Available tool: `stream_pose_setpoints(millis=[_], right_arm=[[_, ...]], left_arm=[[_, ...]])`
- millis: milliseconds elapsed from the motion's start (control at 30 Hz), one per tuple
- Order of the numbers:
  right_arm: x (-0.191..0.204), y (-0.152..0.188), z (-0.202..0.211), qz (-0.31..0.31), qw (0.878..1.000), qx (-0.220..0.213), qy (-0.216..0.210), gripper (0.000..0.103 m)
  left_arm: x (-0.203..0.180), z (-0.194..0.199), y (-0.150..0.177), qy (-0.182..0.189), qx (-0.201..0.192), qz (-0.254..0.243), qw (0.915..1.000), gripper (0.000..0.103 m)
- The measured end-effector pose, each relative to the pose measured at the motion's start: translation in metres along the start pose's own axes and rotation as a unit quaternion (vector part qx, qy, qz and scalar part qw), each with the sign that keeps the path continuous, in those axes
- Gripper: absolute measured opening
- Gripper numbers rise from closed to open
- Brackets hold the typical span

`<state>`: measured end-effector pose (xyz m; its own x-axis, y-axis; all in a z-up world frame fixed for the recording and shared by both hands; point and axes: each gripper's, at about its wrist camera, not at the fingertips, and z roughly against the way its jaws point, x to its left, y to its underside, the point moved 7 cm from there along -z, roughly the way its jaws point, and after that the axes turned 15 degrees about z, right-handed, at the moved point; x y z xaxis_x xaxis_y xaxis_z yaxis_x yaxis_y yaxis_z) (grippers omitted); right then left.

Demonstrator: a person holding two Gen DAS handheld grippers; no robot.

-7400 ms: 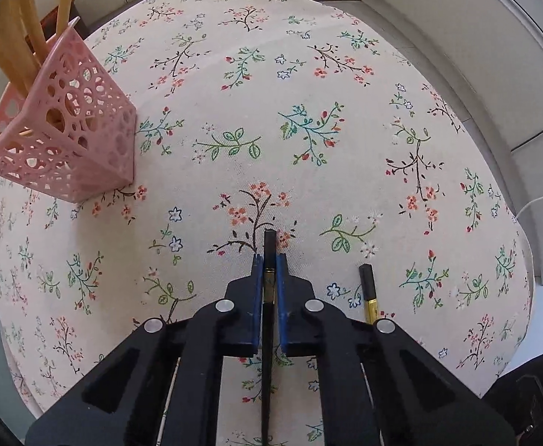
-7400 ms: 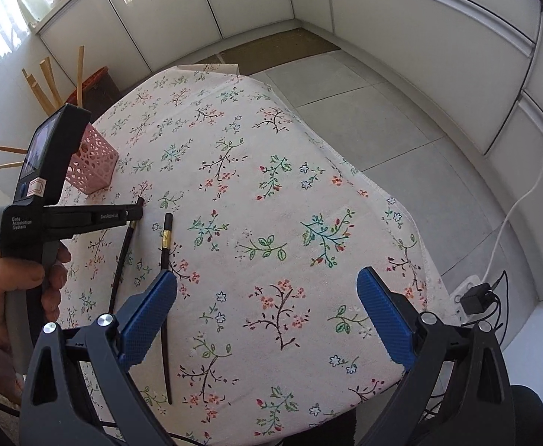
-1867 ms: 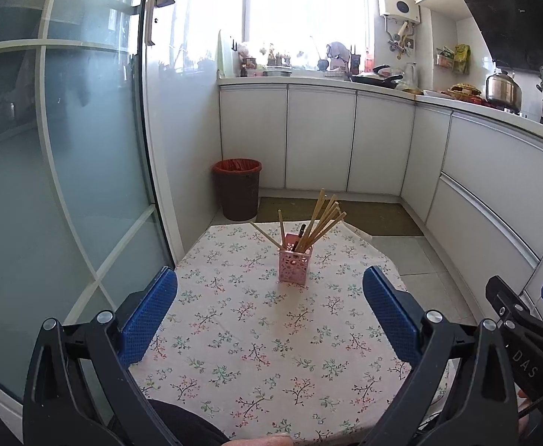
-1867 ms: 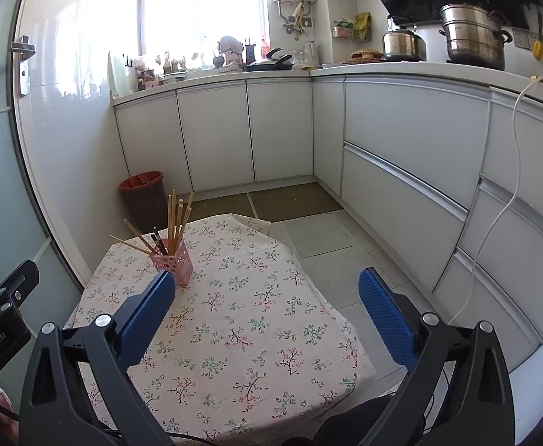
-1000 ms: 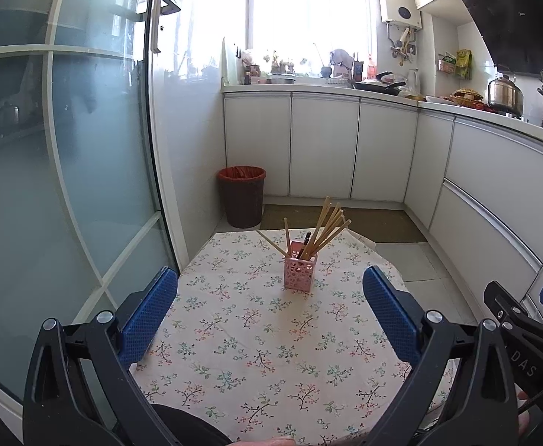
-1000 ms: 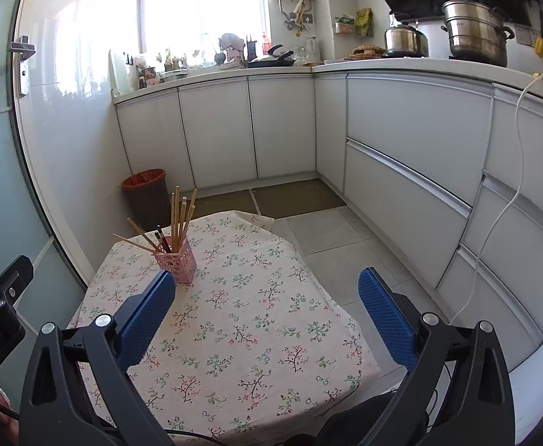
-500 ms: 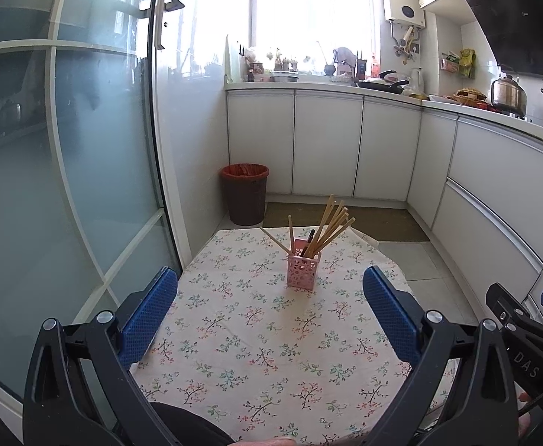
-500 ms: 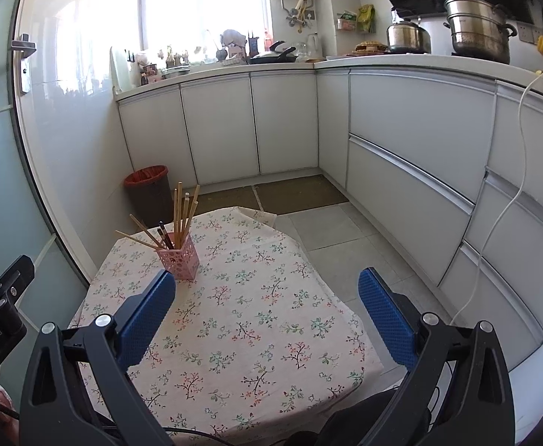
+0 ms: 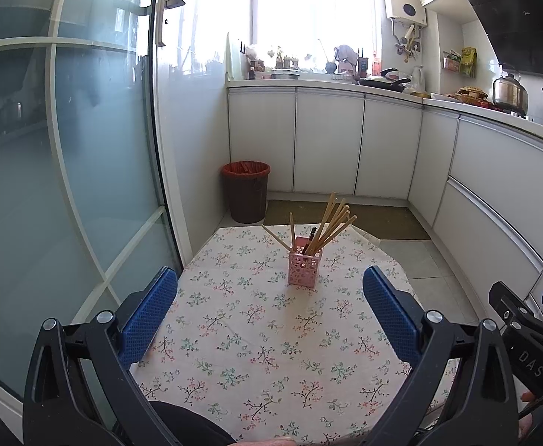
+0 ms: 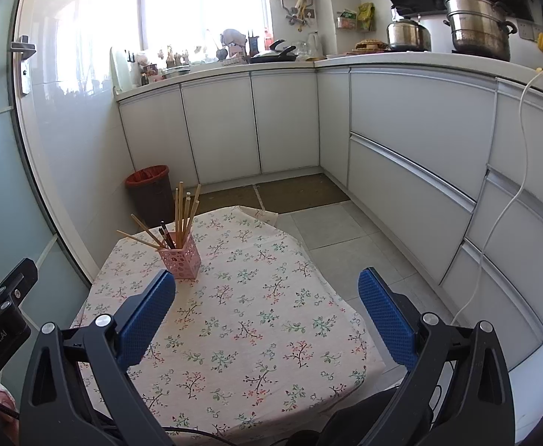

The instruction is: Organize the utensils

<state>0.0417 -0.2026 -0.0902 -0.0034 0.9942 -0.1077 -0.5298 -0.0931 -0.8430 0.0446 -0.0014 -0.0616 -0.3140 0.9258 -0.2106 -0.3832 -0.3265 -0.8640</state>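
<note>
— Both grippers, how do they stand?

— Left gripper (image 9: 269,299) is spread wide with nothing between its blue pads (image 9: 148,316); my right gripper (image 10: 267,301) is spread just as wide, also holding nothing. Both hover over the near edge of the table (image 9: 271,364).

— And the utensils?

— Past my grippers, on the flowered cloth (image 10: 256,319), the pink holder (image 9: 304,268) stands upright toward the table's far side. Wooden chopsticks (image 9: 332,223) fan out of it, with dark ones (image 10: 166,235) among them. I see none lying on the cloth around the holder.

— Beyond the holder?

— A red bin (image 9: 246,191) on the floor behind it, then white cabinets (image 10: 219,130) under the counter.
</note>
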Motion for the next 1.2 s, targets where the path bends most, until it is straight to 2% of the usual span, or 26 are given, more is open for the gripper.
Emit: stream_pose_setpoints(millis=[967, 1200], right_arm=[[0.001, 0.002, -0.002, -0.001, 1.0, 0.003, -0.005, 0.096], [0.001, 0.004, -0.005, -0.003, 1.0, 0.007, -0.007, 0.096]], left_arm=[[0.002, -0.003, 0.002, -0.005, -0.001, 0.0, 1.0, 0.096], [0.002, -0.013, 0.01, -0.003, 0.017, -0.009, 0.9998, 0.096]])
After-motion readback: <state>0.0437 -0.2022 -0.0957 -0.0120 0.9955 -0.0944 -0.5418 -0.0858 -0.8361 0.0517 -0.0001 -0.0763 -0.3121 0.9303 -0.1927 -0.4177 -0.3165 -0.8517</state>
